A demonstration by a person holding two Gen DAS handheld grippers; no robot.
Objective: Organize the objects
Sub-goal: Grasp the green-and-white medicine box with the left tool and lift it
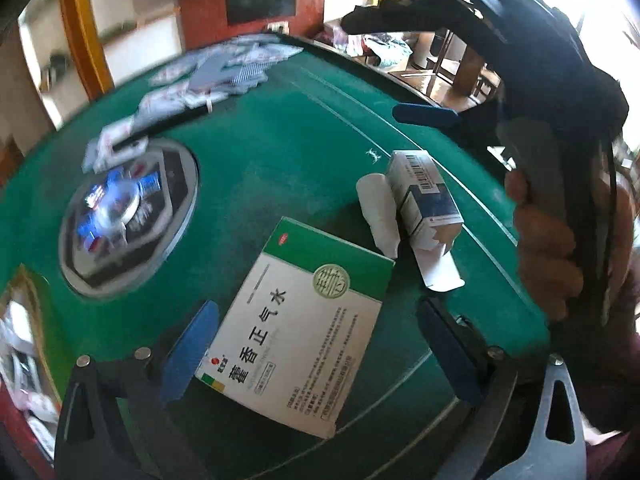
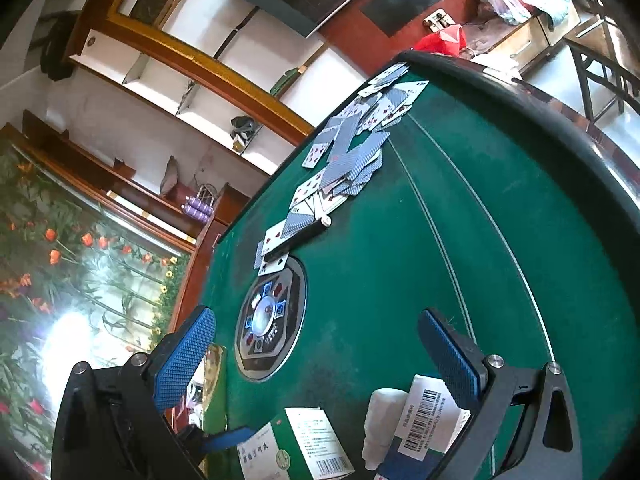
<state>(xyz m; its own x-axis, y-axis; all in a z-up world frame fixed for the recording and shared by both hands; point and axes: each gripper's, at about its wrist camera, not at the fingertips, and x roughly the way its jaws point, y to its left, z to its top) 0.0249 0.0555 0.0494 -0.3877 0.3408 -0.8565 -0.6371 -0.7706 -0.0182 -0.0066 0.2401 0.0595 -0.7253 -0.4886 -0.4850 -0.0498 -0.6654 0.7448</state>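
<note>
A green and white medicine box (image 1: 300, 328) lies flat on the green felt table (image 1: 280, 160), between the open fingers of my left gripper (image 1: 316, 344), which do not touch it. A small blue and white carton (image 1: 426, 196) with an open flap lies beyond it, next to a white bottle (image 1: 378, 212). My right gripper (image 2: 320, 356) is open and empty above the table; the carton (image 2: 424, 428), the bottle (image 2: 382, 420) and the green box (image 2: 296, 444) show at the bottom of its view. The right gripper also shows at the upper right of the left wrist view (image 1: 424, 114).
Several playing cards (image 2: 352, 148) lie scattered at the table's far side, with a black stick (image 2: 296, 238) beside them. A round control panel (image 2: 272, 324) sits in the table's centre. Shelves and a flower picture stand past the table's left edge.
</note>
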